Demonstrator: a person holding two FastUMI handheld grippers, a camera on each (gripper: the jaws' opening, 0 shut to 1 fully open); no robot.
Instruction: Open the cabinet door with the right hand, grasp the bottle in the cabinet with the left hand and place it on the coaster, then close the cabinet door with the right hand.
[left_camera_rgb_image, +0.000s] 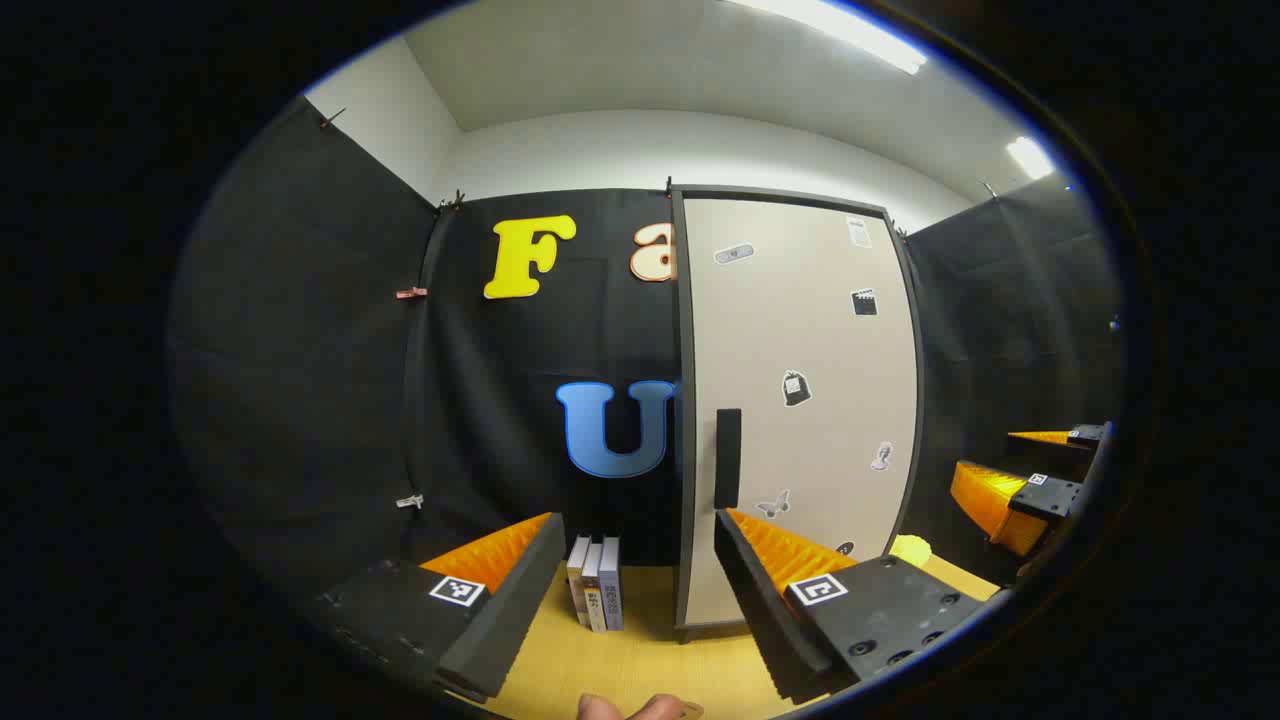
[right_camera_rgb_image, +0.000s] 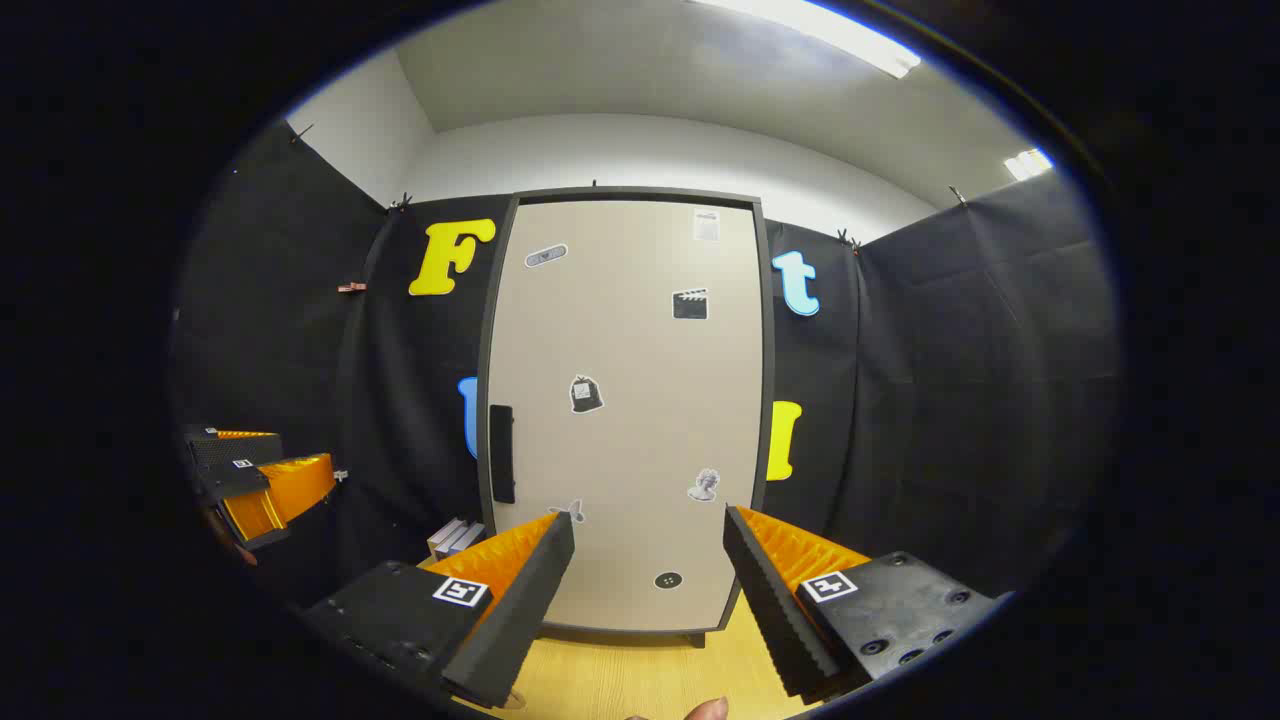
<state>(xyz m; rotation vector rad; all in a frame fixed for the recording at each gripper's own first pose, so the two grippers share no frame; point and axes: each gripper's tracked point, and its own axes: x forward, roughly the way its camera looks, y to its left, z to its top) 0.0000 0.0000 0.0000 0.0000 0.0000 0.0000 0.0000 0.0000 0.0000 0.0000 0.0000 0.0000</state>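
The cabinet (right_camera_rgb_image: 625, 400) stands upright on the wooden table (right_camera_rgb_image: 640, 680) against the booth's black wall, and its pale door (right_camera_rgb_image: 640, 350) is shut flush in the dark frame, so the bottle, judged to be inside, cannot be seen. The right gripper (right_camera_rgb_image: 648, 560) faces the door almost squarely, fingers spread wide with nothing between them, which suits a hand about to reach for the dark vertical handle (right_camera_rgb_image: 501, 453) at the door's left edge (the hinges are then presumably on the right). The left gripper (left_camera_rgb_image: 635, 565) waits off to the side, also spread and empty, leaving the door room to swing. A few books (left_camera_rgb_image: 595, 595) stand just beside the cabinet. A small yellow thing (left_camera_rgb_image: 910, 548) at its other side may be the coaster, though I cannot tell.
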